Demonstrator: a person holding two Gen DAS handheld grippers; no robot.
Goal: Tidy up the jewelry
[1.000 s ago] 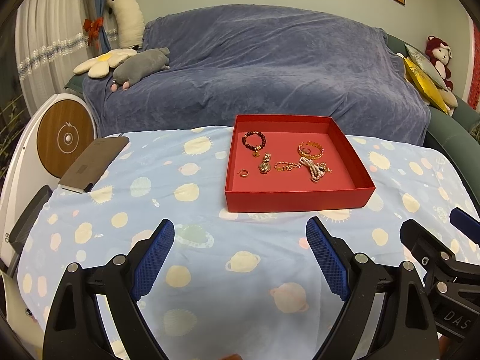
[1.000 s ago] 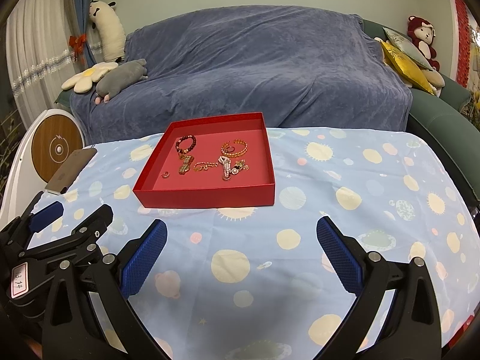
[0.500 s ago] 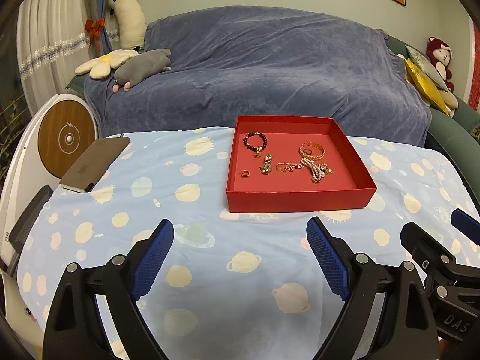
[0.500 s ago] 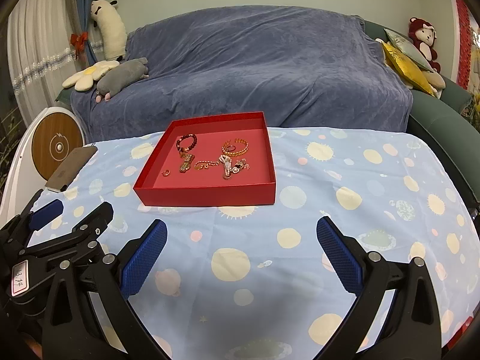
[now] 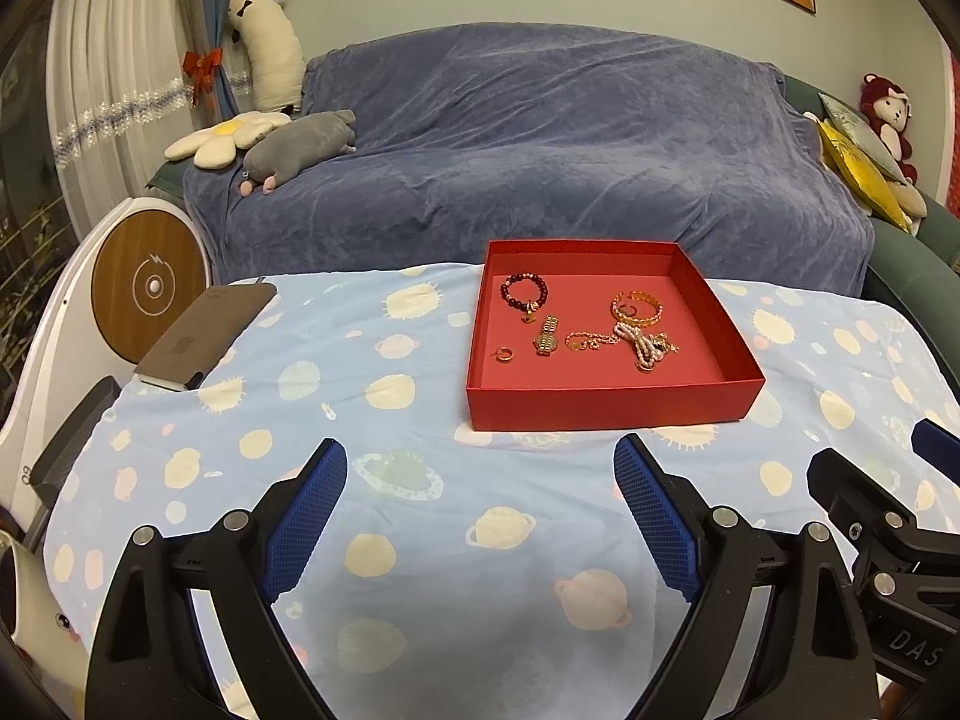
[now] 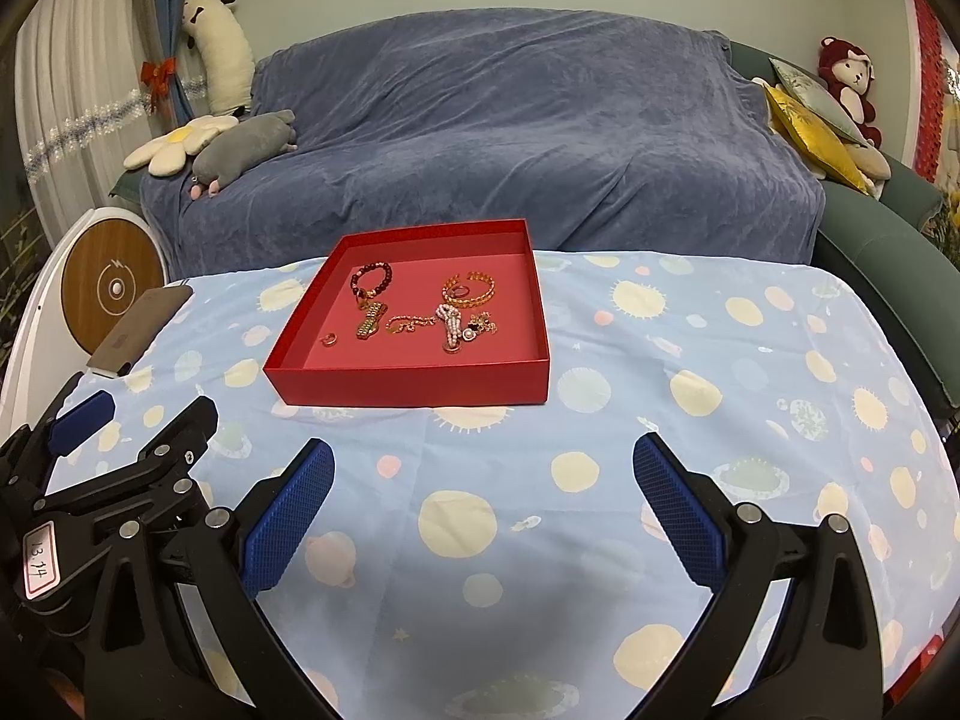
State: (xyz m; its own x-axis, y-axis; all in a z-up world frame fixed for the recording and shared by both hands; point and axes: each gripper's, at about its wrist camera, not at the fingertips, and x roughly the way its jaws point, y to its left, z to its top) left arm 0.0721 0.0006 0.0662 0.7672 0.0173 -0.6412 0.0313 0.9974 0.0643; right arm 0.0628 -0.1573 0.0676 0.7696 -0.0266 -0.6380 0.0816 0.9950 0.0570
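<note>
The surface [image 5: 420, 372] wears a pale blue cloth patterned with cream suns, ringed planets and small pink dots. On it, the box [image 5: 606, 402] is bright red outside, slightly pinker on its floor. Inside, the beaded bracelet [image 5: 524, 291] is dark maroon, the bangle [image 5: 637, 308] gold, the pearl strand [image 5: 639, 348] pinkish white, the ring [image 5: 504, 354] gold. The left gripper [image 5: 480, 516] and right gripper [image 6: 483, 510] are black with blue cross-hatched pads. The sofa cover [image 6: 510, 120] is dusky blue; the monkey toy [image 6: 849, 81] dark red and white.
</note>
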